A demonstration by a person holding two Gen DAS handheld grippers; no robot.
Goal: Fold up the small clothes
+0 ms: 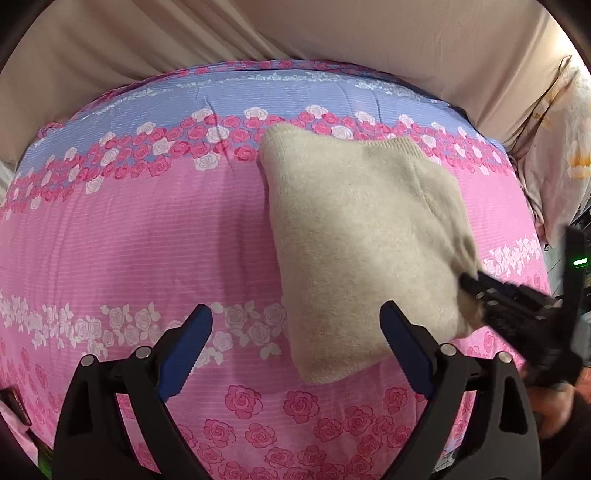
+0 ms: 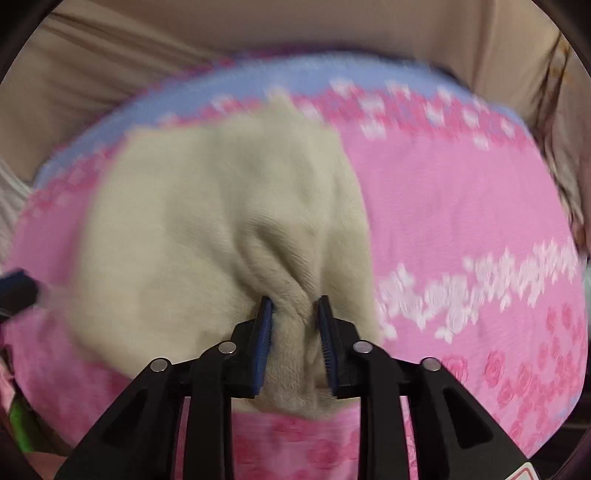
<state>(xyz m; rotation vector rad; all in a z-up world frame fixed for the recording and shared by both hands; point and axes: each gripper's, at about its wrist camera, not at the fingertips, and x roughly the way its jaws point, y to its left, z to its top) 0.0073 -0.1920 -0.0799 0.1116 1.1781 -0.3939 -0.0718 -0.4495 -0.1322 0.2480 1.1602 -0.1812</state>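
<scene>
A beige fleecy garment [image 1: 354,236] lies folded on the pink rose-print bedspread [image 1: 147,236], right of centre in the left wrist view. My left gripper [image 1: 295,325] is open and empty, just above the garment's near left corner. My right gripper [image 2: 295,317] is shut on a bunched fold of the garment [image 2: 221,221] at its near edge. In the left wrist view the right gripper [image 1: 469,284] grips the garment's right edge. The right wrist view is motion-blurred.
The bedspread has a blue band [image 1: 295,96] at the far side. A beige sheet [image 1: 332,33] hangs behind the bed. A floral cloth [image 1: 561,155] sits at the far right. The bed's right edge [image 1: 546,258] is close to the right gripper.
</scene>
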